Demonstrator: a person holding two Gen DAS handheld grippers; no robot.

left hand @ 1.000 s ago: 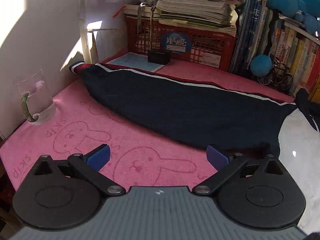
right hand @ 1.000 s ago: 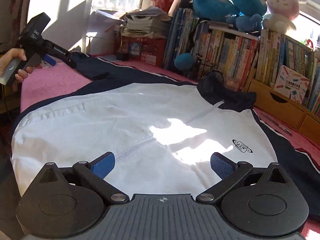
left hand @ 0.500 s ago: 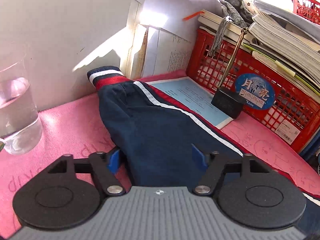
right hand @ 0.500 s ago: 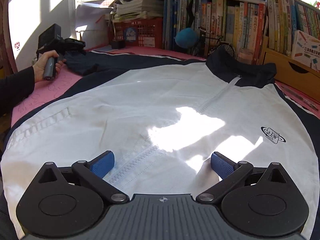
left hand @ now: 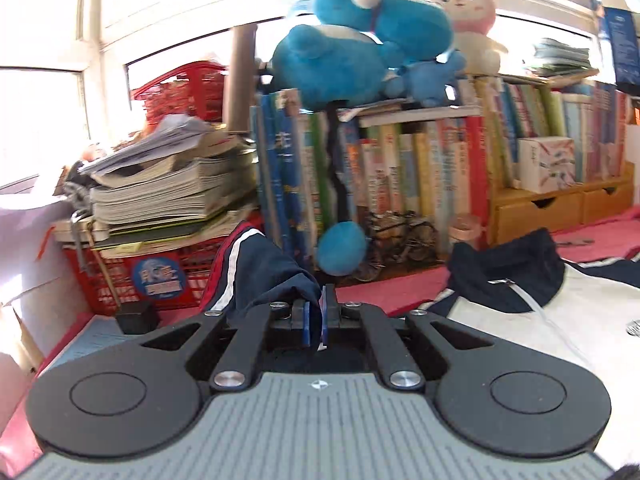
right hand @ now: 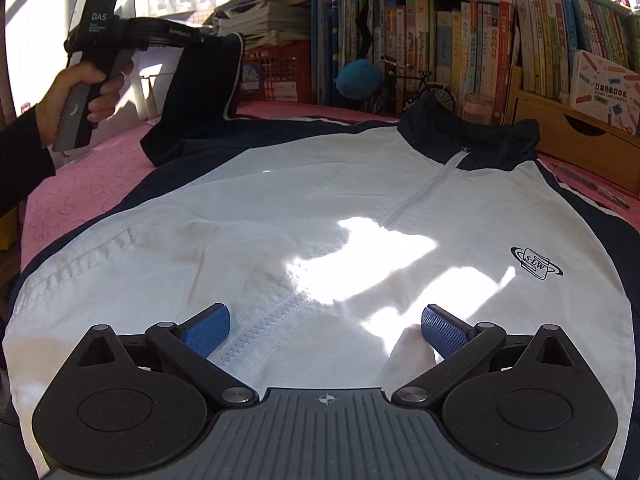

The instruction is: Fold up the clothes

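Note:
A white and navy zip jacket (right hand: 320, 216) lies flat, front up, on the pink cloth (right hand: 80, 184); its collar (right hand: 468, 136) points toward the books. My left gripper (left hand: 316, 320) is shut on the navy sleeve (left hand: 260, 276) with red and white stripes and holds it lifted off the table. In the right wrist view that sleeve (right hand: 204, 92) hangs from the left gripper (right hand: 204, 40) above the jacket's far left side. My right gripper (right hand: 324, 332) is open, low over the jacket's hem by the zip (right hand: 272, 328).
A red crate (left hand: 160, 272) under stacked papers stands at the back left. A row of books (right hand: 460, 48) and a wooden drawer box (right hand: 572, 140) line the back. Blue plush toys (left hand: 360, 52) sit on top. A small black box (left hand: 136, 316) lies by the crate.
My left gripper went to the sleeve, closed on it and lifted it up and toward the jacket body. My right gripper stayed open and moved slightly closer over the hem.

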